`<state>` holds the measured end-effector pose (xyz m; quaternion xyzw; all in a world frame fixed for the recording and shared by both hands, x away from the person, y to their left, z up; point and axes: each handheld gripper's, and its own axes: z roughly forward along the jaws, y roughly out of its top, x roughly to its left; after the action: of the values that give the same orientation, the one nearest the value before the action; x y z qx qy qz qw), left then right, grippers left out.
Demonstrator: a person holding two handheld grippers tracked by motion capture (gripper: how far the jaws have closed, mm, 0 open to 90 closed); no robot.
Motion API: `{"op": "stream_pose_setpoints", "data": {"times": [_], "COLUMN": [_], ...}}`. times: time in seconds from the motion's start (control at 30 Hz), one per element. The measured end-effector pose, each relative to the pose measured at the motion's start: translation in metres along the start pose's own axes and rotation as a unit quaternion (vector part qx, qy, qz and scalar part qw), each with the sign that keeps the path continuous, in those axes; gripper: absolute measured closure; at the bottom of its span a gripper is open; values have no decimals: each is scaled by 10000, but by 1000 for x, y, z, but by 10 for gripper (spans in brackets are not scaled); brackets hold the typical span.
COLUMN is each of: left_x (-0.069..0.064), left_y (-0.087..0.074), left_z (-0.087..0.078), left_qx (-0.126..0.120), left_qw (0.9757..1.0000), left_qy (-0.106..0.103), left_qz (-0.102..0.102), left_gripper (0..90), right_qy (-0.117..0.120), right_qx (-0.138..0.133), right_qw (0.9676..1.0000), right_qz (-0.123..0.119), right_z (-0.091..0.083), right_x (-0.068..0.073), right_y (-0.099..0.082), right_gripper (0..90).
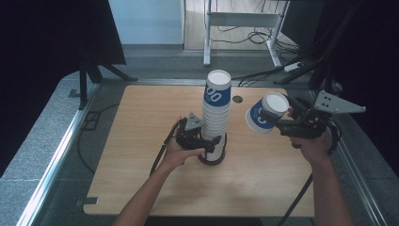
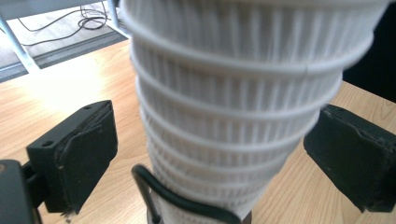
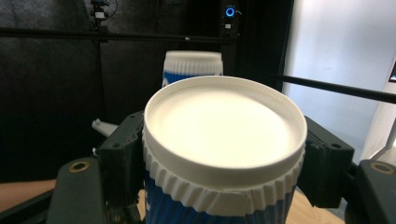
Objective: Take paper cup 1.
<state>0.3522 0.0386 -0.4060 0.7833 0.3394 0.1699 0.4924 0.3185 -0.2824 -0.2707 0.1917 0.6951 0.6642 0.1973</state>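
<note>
the right gripper (image 1: 277, 120) is clamping a light, crushable ribbed paper cup (image 1: 264, 113) below its rim, tilted beside the cup stack (image 1: 215, 117), whose base the left gripper (image 1: 209, 145) is straddling, jaws released.

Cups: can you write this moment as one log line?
left claw: open around cup stack | right claw: shut on single cup | table
</note>
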Motion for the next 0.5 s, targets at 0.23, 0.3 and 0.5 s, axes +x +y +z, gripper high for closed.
{"op": "stream_pose_setpoints", "data": {"times": [0.23, 0.3, 0.5], "left_x": [1, -1, -2], "left_y": [-9, -12, -19], "left_z": [-14, -18, -29], "left_qx": [-100, -128, -165], "left_qw": [9996, 9994, 9996], "left_qy": [245, 325, 207], "left_qz": [-5, 30, -17], "left_gripper": [49, 103, 118], "right_qy": [26, 29, 15], "right_qx": [50, 84, 163], "right_qw": [10000, 9999, 9998], "right_qz": [63, 63, 65], "right_z": [3, 4, 6], "right_x": [5, 8, 15], "right_y": [-21, -27, -44], "right_gripper": [281, 281, 280]}}
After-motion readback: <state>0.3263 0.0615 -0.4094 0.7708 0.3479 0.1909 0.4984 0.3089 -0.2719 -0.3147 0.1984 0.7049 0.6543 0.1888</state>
